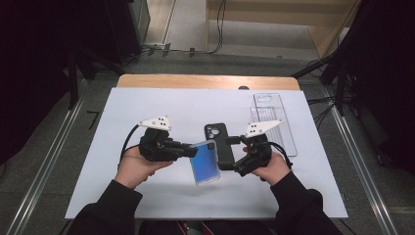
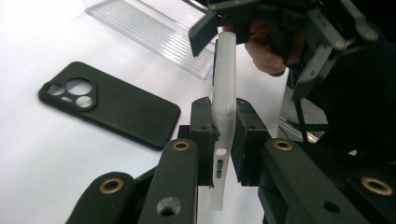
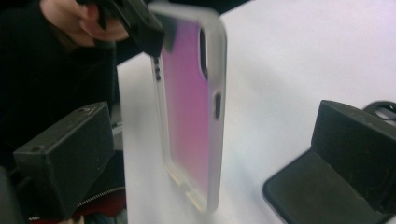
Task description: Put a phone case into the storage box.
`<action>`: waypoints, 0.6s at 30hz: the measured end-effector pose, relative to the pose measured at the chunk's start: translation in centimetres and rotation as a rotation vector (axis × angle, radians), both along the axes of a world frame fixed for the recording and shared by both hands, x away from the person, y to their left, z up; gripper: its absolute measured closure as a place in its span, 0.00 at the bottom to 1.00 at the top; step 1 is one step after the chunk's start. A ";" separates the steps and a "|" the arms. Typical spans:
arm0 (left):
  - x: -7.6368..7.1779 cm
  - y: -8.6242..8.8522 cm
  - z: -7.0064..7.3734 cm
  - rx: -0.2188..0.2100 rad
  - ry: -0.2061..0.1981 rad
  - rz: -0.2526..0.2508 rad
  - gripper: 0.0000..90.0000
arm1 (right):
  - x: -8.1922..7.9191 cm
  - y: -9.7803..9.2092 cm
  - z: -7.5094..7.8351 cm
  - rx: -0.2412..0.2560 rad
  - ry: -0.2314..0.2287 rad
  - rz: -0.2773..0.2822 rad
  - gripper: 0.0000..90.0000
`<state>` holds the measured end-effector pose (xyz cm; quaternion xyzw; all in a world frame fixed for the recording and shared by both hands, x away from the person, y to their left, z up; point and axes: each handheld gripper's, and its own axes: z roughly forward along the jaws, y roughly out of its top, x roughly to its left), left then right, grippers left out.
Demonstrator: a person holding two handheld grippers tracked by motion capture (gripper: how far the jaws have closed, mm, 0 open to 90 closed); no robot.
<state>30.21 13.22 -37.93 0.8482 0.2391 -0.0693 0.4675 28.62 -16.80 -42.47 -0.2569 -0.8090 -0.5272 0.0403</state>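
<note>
High view: my left hand-held gripper (image 1: 188,149) clamps the translucent phone case (image 1: 205,164) above the bench (image 1: 147,105). Left gripper view: jaws pinch its rim; light, flexible, probably slippery. Right gripper view: my right hand-held gripper (image 3: 205,154) stands apart around the case.

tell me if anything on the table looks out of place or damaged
Nothing looks damaged or spilled. The translucent blue-tinted phone case is held off the table, tilted, clamped by the left gripper; the open right gripper is beside it. The black phone case lies flat.
</note>
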 end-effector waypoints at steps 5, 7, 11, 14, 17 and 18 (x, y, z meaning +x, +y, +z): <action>0.2 0.3 0.2 0.009 0.017 0.059 0.90 | -0.1 0.5 0.0 -0.028 0.016 -0.050 0.05; 0.3 0.4 0.2 0.014 0.029 0.091 0.90 | -0.1 0.6 0.1 -0.032 0.014 -0.105 0.07; 0.5 0.4 0.3 0.037 0.036 0.151 0.90 | -0.1 0.7 0.2 -0.039 0.014 -0.142 0.07; 0.6 0.3 0.4 0.039 0.047 0.193 0.90 | -0.4 1.0 0.3 -0.059 -0.006 -0.173 0.07; 0.6 0.5 0.5 0.042 0.050 0.239 0.90 | -0.7 1.4 0.4 -0.055 0.005 -0.190 0.07; 0.6 0.5 0.6 0.041 0.049 0.253 0.90 | -0.8 1.6 0.4 -0.057 0.010 -0.199 0.07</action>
